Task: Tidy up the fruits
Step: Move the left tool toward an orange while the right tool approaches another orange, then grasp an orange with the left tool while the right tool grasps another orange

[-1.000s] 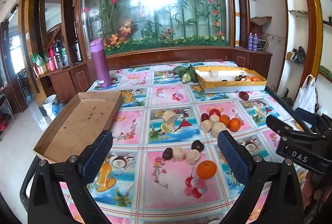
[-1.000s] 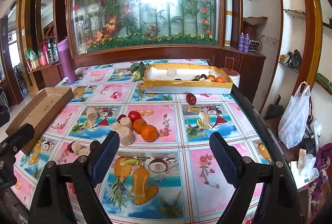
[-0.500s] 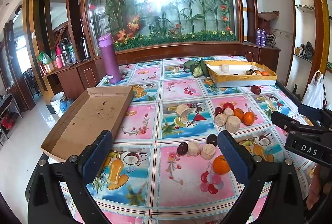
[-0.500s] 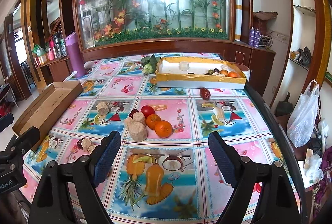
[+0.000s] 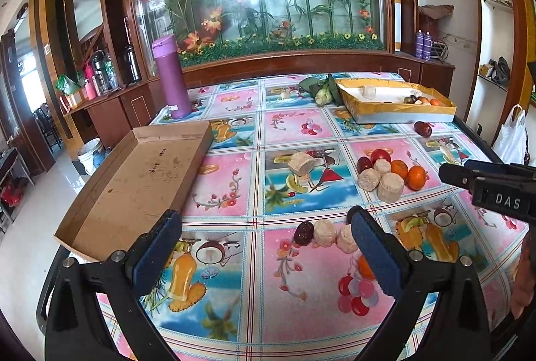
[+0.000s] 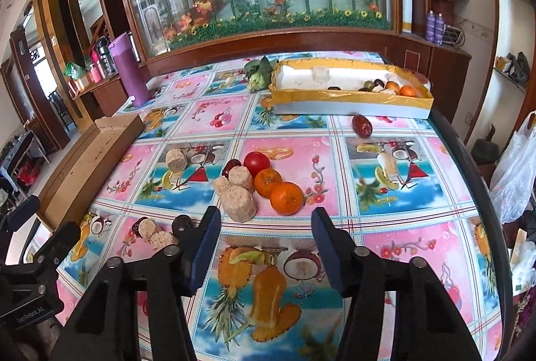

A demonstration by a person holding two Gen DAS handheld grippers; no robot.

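A cluster of fruit sits mid-table: two oranges (image 6: 286, 197), a red tomato (image 6: 256, 162), a dark plum and tan cylinders (image 6: 238, 203). It also shows in the left wrist view (image 5: 390, 187). My right gripper (image 6: 266, 228) is open and empty just in front of this cluster. A nearer group has a dark fruit (image 5: 303, 233), tan pieces (image 5: 324, 232) and an orange (image 5: 365, 267) partly behind my left finger. My left gripper (image 5: 266, 235) is open and empty above the table's near edge. A lone red date (image 6: 362, 126) lies by the yellow box (image 6: 348, 99).
An empty cardboard tray (image 5: 140, 180) lies on the left edge of the table. A purple flask (image 5: 171, 76) stands at the back left. The yellow box holds several fruits at its right end. Greens (image 6: 258, 74) lie beside it.
Both grippers moved forward and lower toward the table. The right gripper's jaws have narrowed and stand closer to the central fruit cluster.
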